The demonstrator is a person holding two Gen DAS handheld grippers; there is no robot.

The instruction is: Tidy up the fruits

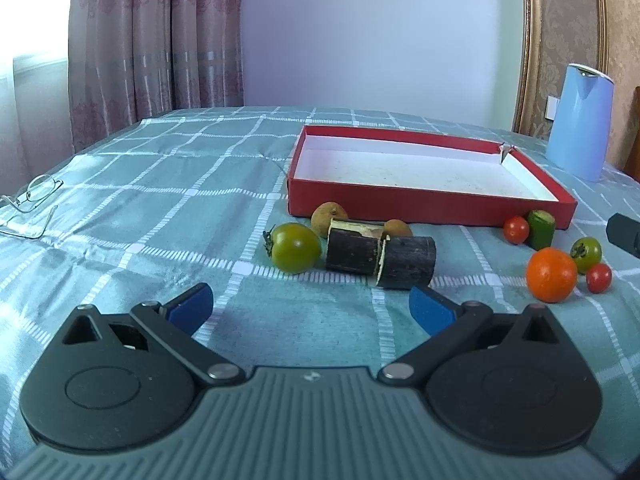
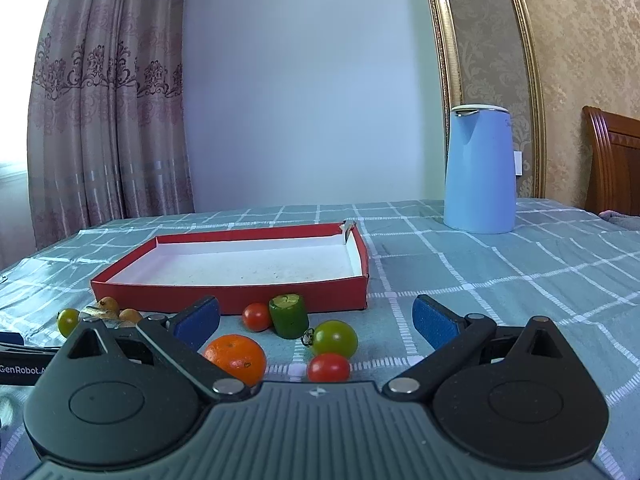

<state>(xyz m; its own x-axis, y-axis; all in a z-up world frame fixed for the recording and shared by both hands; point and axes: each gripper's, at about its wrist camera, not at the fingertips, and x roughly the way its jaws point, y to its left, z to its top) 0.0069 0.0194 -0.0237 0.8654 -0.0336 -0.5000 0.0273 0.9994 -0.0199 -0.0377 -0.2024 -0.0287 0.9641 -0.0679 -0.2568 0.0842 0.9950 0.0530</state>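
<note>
An empty red box point(image 1: 420, 200) point(image 2: 240, 292) with a white inside lies on the checked cloth. In front of it sit a green tomato point(image 1: 297, 247), two dark sugarcane pieces point(image 1: 380, 256) and two brown longans point(image 1: 329, 213). Further right are an orange point(image 1: 551, 275) point(image 2: 236, 358), a cucumber chunk point(image 1: 541, 229) point(image 2: 289, 315), a smaller green tomato point(image 1: 586, 253) point(image 2: 334, 338) and red cherry tomatoes point(image 1: 516, 229) point(image 2: 329, 367). My left gripper point(image 1: 310, 306) is open, short of the sugarcane. My right gripper point(image 2: 316, 316) is open over the orange group, holding nothing.
A blue kettle point(image 2: 480, 168) point(image 1: 580, 124) stands at the back right of the table. Glasses point(image 1: 30, 200) lie at the far left. Curtains and a wall are behind; a wooden headboard point(image 2: 612, 160) is at the right edge.
</note>
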